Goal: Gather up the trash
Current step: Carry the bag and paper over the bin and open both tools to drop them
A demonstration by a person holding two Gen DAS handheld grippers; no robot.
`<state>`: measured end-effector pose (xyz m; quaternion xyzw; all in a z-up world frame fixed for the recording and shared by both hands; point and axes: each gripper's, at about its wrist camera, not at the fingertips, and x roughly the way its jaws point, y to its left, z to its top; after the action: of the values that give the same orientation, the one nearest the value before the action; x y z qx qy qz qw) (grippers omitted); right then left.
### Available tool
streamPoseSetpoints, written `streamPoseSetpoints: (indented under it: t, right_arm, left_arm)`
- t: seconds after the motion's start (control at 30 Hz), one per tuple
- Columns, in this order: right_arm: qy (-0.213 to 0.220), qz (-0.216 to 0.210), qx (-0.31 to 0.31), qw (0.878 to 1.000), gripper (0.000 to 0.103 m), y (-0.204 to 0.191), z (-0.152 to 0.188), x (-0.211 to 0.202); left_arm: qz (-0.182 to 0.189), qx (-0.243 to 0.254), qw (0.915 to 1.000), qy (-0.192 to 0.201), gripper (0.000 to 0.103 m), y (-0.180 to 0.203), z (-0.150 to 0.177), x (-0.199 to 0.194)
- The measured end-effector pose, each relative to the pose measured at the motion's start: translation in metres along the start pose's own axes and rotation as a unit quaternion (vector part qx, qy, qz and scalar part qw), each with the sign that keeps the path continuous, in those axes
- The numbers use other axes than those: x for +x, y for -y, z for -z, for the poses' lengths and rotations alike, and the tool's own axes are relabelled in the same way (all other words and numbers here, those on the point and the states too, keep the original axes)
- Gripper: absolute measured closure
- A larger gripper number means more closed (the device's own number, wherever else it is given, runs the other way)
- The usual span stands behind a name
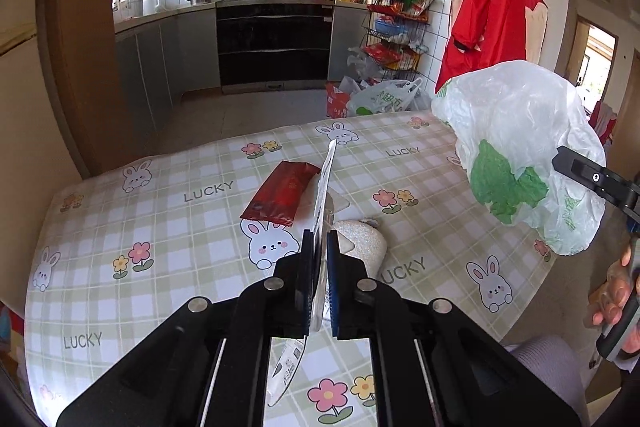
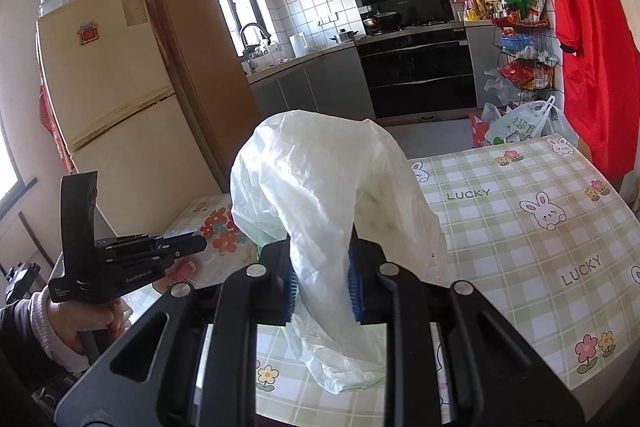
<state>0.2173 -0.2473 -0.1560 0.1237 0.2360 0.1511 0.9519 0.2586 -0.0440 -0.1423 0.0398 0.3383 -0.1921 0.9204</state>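
My left gripper is shut on a thin clear plastic wrapper, held edge-on above the table. A red snack packet lies on the table just ahead to the left. A crumpled beige paper wad lies just right of the fingers. My right gripper is shut on a white plastic bag with green print, held up over the table; the bag also shows in the left wrist view, at the right. The left gripper's body shows in the right wrist view.
The table has a checked cloth with bunnies and flowers. Beyond its far edge are bags on the floor, a wire rack and the oven. A red garment hangs at right. A fridge stands at left.
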Motion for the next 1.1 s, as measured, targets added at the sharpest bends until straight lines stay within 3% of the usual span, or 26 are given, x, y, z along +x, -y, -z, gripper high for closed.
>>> streamPoseSetpoints:
  t: [0.63, 1.1]
  right_arm:
    - [-0.037, -0.042, -0.048, 0.997, 0.08, -0.091, 0.058, -0.055]
    - [-0.091, -0.047, -0.053, 0.993, 0.08, -0.116, 0.096, -0.069]
  left_arm:
    - [-0.016, -0.032, 0.9976, 0.06, 0.096, -0.006, 0.063, -0.131]
    - [-0.019, -0.066, 0.9926, 0.1, 0.096, -0.011, 0.113, -0.198]
